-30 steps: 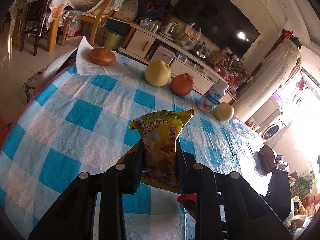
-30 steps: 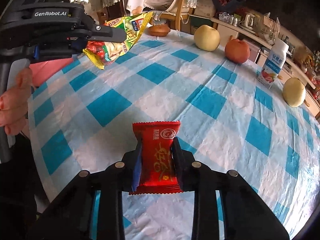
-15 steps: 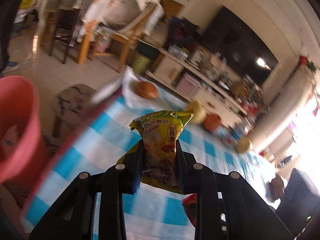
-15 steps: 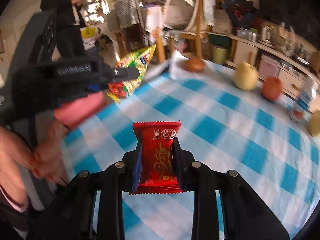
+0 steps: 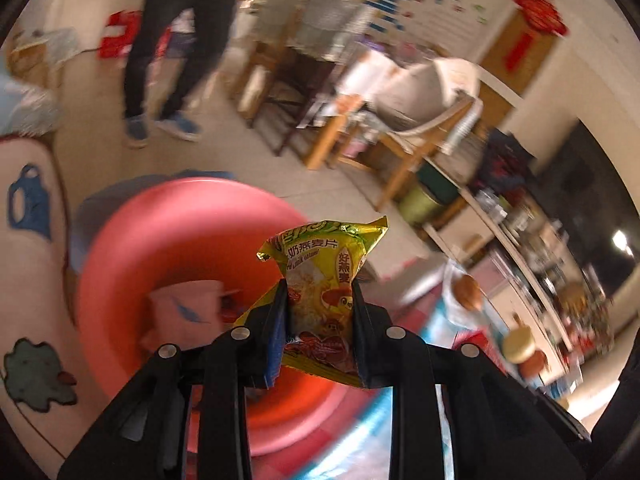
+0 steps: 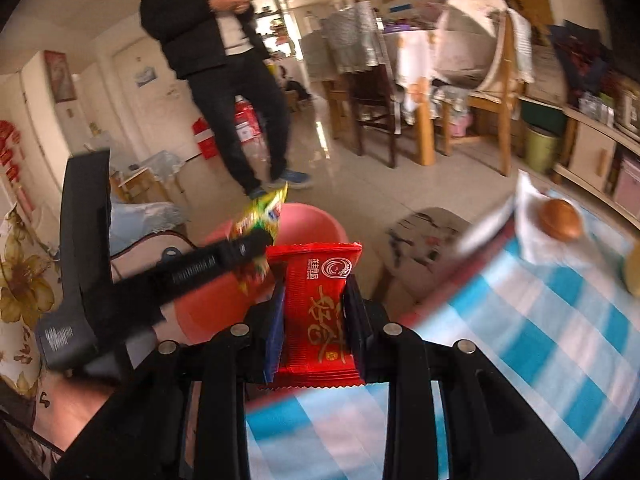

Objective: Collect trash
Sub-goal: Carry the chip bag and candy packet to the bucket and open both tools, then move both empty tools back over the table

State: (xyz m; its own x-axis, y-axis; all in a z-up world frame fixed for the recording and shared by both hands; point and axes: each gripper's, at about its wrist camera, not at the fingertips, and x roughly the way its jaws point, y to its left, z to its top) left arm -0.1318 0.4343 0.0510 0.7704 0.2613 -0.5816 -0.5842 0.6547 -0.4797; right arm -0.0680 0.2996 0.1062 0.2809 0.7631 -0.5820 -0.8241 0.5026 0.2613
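My left gripper (image 5: pixel 319 292) is shut on a yellow-green snack wrapper (image 5: pixel 324 276) and hangs over the mouth of a pink bin (image 5: pixel 132 248) that stands on the floor beside the table; some paper lies inside the bin. From the right wrist view the left gripper (image 6: pixel 256 240) and its wrapper (image 6: pixel 260 216) show above the pink bin (image 6: pixel 312 220). My right gripper (image 6: pixel 314 304) is shut on a red snack wrapper (image 6: pixel 320 300), held over the table's near edge, just right of the bin.
The blue-and-white checked table (image 6: pixel 540 320) lies to the right, with a brown bun (image 6: pixel 560 220) on a white napkin. A person in dark clothes (image 6: pixel 224 60) stands on the tiled floor beyond the bin. Wooden chairs (image 6: pixel 472 92) and a small green bin (image 6: pixel 540 148) stand farther back.
Both grippers swung left off the table toward the pink bin, each keeping its wrapper. The left one has gone from above the tablecloth to above the bin's mouth.
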